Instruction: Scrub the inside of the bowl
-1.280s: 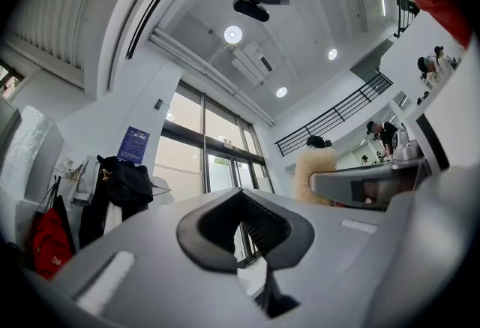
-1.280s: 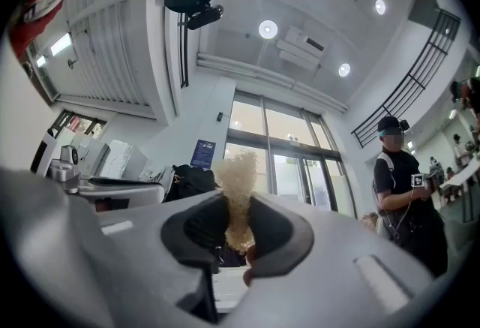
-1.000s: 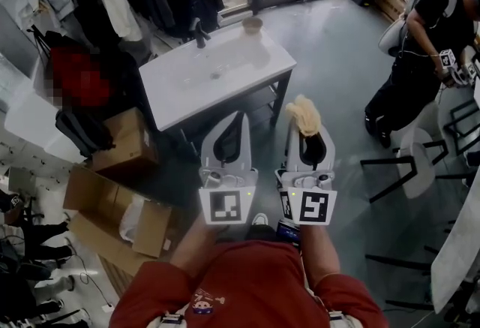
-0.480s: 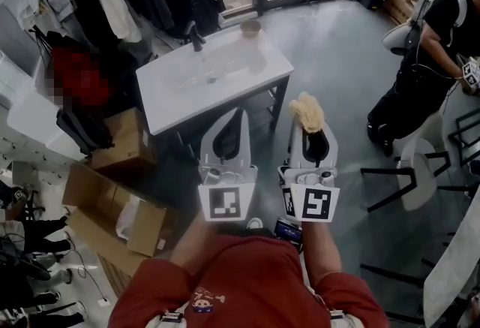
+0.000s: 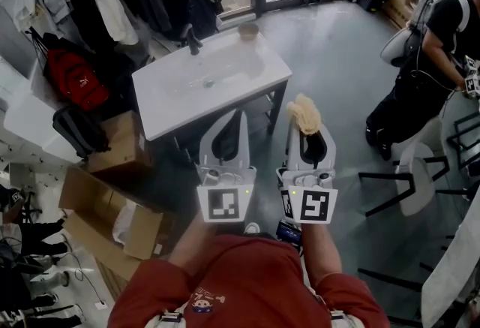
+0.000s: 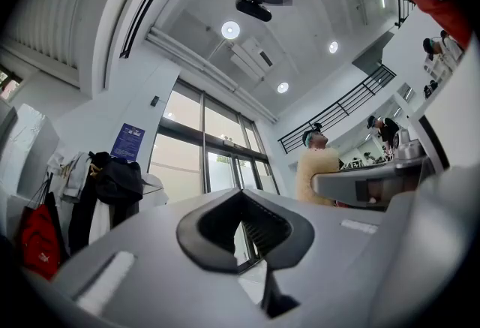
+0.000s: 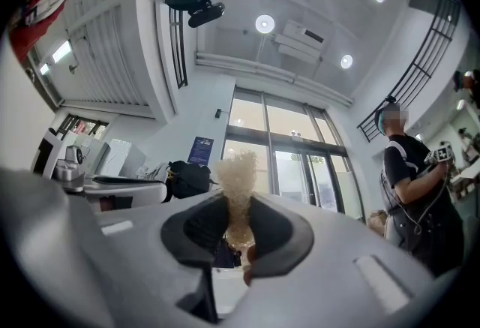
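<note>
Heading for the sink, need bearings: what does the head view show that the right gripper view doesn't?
Head view only: the top of the sink counter, the bowl on its far corner, the faucet, cardboard boxes on the floor. Right gripper view only: ceiling lights overhead. Both: the right claw shut on the beige scrubber, and a bystander in black.
</note>
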The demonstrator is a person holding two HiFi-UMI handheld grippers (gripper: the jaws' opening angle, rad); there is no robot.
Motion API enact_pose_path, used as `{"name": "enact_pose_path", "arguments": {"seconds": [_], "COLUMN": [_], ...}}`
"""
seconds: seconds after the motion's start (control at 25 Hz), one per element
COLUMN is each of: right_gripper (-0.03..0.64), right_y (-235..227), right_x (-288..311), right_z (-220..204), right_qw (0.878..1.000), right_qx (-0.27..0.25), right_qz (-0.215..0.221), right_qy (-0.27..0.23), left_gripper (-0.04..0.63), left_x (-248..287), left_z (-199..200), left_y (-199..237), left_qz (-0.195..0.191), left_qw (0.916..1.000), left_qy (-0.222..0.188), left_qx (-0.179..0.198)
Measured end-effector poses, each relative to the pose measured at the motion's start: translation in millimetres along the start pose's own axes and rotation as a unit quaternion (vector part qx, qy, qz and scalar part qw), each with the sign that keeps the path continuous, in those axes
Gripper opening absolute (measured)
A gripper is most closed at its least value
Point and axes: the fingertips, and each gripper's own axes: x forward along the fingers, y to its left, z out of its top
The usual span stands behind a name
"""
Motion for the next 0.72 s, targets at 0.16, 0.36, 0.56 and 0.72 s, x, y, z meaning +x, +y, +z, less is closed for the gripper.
{"name": "enact_pose_path", "arguments": {"seconds": [0.16, 0.36, 0.56, 0.72], "right_gripper": [0.075, 0.075, 0.077, 0.075], "right_y": [-3.0, -2.5, -2.0, 4.8], "right_x": [15.5, 40.3, 73.0, 99.5], "right_z": [-12.3, -29.1, -48.1, -62.0], "right_qw": [1.0, 1.0, 1.0, 1.0], "right_qx": [-0.003, -0.006, -0.007, -0.009], "right_qz": [-0.003, -0.003, 0.001, 0.009], "right_qy": [0.004, 0.01, 0.019, 0.023], "left_gripper": [0.006, 0.006, 0.006, 0.006], "left_x": [16.7, 37.6, 64.0, 86.8], "left_z": [-11.8, -29.7, -50.7, -67.7], "left_y": [8.3, 21.4, 38.5, 55.9], "left_qz": [0.002, 0.002, 0.003, 0.011], "left_qw": [1.0, 0.9999, 0.9997, 0.9996], "left_qy": [-0.003, 0.003, 0.011, 0.012], "left_qx": [-0.007, -0.015, -0.019, -0.022]}}
